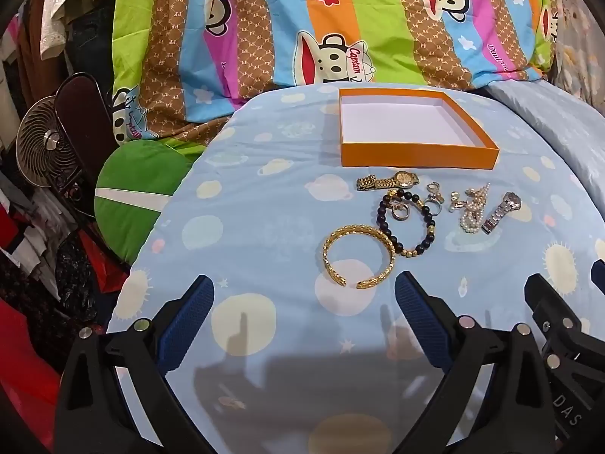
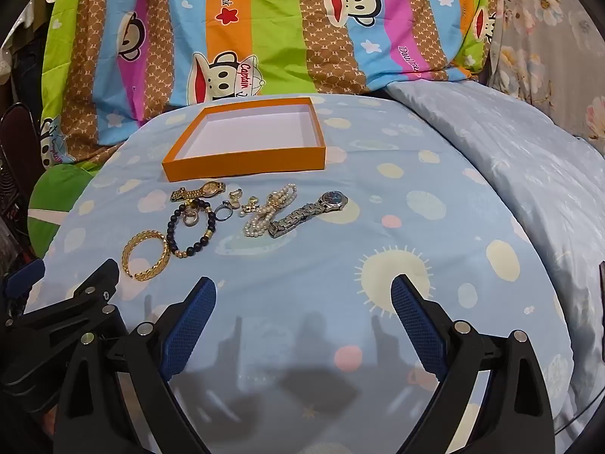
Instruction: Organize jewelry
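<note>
Jewelry cluster, gold cuff bangle (image 1: 358, 258) nearest, lies on bed sheet (image 1: 264, 265) at six o'clock of the empty orange box (image 1: 416, 130), both grippers (image 1: 304, 325) (image 2: 302, 325) fingers apart, holding nothing; tangled pearl strand (image 1: 470, 210) may snag neighbouring rings when lifted.

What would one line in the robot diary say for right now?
left gripper: open, empty | right gripper: open, empty | orange box: empty | gold bangle, watches, beads: on blue sheet | step: not started
</note>
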### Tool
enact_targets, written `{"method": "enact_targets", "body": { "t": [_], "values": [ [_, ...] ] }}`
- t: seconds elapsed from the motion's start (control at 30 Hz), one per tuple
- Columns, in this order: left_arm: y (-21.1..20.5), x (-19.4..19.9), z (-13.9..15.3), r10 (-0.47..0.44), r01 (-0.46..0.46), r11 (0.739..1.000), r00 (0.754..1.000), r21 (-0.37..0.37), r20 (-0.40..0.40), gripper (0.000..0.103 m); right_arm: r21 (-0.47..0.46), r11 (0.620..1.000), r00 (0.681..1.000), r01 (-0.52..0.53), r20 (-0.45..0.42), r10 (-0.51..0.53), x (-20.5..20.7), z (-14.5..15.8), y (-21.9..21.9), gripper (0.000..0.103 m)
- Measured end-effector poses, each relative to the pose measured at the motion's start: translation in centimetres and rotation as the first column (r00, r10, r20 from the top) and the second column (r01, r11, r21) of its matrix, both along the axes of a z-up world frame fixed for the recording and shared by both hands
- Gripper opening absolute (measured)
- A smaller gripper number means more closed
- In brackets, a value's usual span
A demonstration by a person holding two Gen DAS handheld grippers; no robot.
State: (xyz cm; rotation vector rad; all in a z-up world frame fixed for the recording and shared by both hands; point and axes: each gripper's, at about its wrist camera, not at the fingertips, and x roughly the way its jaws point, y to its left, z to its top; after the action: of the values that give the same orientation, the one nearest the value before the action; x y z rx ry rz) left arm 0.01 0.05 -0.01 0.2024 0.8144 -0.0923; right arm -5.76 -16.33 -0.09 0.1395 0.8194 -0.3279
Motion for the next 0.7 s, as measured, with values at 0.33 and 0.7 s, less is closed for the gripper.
{"method": "enact_targets", "body": {
  "t": [0.33, 0.7],
  "values": [
    [0.04, 0.02, -0.02, 0.001, -0.001, 1.0, 1.0, -0.003, -0.004, 0.094, 0.001, 1.0, 1.0, 0.0, -0.002, 0.0, -0.04, -0.04, -0.02, 0.092],
    [0.43, -0.1, -0.03, 0.001, -0.001, 1.0, 1.0, -0.004, -0.007, 0.094, 0.005, 1.0, 1.0, -0.001, -0.002, 0.001, 0.14, -0.04, 0.09, 0.092]
  ]
}}
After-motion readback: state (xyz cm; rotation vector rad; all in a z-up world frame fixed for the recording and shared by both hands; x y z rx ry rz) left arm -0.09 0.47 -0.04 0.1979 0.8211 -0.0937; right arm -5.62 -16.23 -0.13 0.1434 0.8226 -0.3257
